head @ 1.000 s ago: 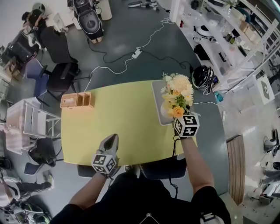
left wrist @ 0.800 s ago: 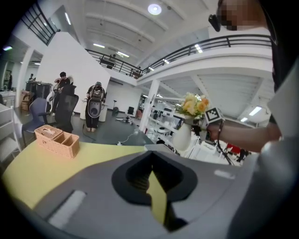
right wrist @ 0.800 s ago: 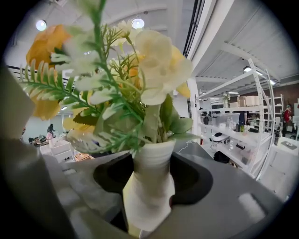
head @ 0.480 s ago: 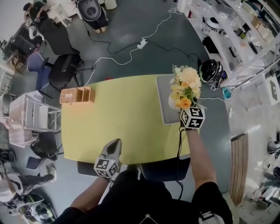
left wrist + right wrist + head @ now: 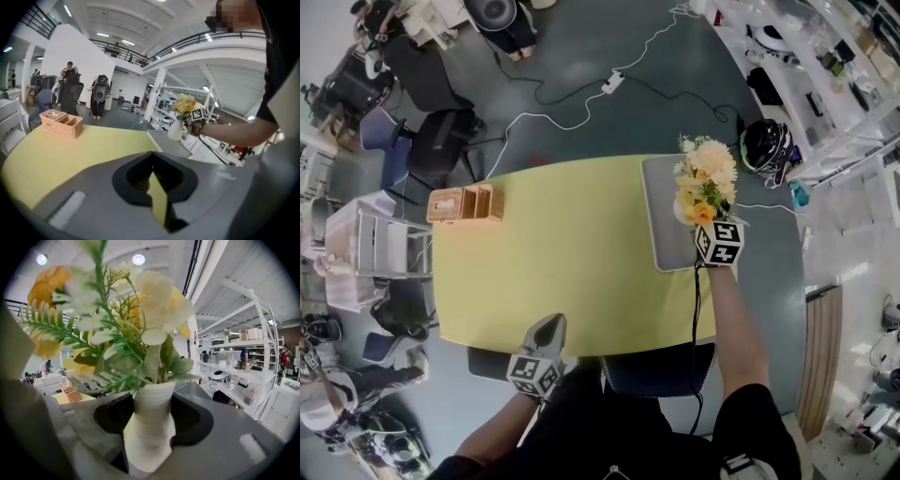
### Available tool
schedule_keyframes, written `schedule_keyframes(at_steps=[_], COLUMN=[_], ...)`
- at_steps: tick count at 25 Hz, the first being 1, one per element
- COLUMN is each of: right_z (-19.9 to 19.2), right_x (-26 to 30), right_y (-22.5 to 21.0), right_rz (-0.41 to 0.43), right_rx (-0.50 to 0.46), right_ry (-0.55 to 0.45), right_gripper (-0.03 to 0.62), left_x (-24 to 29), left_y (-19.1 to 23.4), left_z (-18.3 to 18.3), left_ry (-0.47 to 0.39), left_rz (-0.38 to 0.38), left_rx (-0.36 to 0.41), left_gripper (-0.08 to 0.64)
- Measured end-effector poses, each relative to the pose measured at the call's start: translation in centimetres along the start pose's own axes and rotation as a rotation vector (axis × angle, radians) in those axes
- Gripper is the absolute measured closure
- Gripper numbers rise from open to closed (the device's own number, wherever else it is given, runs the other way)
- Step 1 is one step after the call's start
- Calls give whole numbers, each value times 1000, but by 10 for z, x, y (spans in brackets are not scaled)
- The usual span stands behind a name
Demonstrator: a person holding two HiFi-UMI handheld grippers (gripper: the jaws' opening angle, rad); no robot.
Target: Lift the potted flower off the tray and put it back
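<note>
Hold the right tongs [image 5: 150,425] clenched on the white neck of the potted flower [image 5: 705,180], upright over the grey tray [image 5: 661,211] at the desk's [image 5: 553,253] right edge; cannot tell whether its base touches. Lower straight and slowly, aim for the tray's middle, and release only once settled. Leave the left tongs [image 5: 549,328], clenched and empty, at the desk's near edge.
</note>
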State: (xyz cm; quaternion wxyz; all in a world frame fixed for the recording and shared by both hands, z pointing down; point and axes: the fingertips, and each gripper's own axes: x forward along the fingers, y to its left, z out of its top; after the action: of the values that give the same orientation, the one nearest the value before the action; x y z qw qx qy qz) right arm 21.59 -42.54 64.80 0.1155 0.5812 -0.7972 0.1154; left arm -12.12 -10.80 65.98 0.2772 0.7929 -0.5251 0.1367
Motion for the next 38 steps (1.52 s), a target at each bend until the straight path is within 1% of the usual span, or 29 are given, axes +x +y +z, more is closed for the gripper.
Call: schedule_keyframes(at_steps=[7,16,22,32,38], right_z=[-32,-58,-64,-66,-71], right_x=[24,35,37,36,35], right_y=[-12,-14,-18,-19,-18], right_rz=[-6,-15,-18,-30,-31], right_rx=[10,9,15,21,28], right_ry=[4,12,9,-40,-38], right_gripper=[350,350,350,345,337], left_x=[3,4,6,7,7], left_y=[10,16,14,14,14], left_z=[-12,-24,-22,-15,-16], left_ry=[28,48,57,40,51], left_rz=[28,42,41,48,46], left_rx=[-8,-13,-10,14,5], left_gripper=[552,552,552,552,552])
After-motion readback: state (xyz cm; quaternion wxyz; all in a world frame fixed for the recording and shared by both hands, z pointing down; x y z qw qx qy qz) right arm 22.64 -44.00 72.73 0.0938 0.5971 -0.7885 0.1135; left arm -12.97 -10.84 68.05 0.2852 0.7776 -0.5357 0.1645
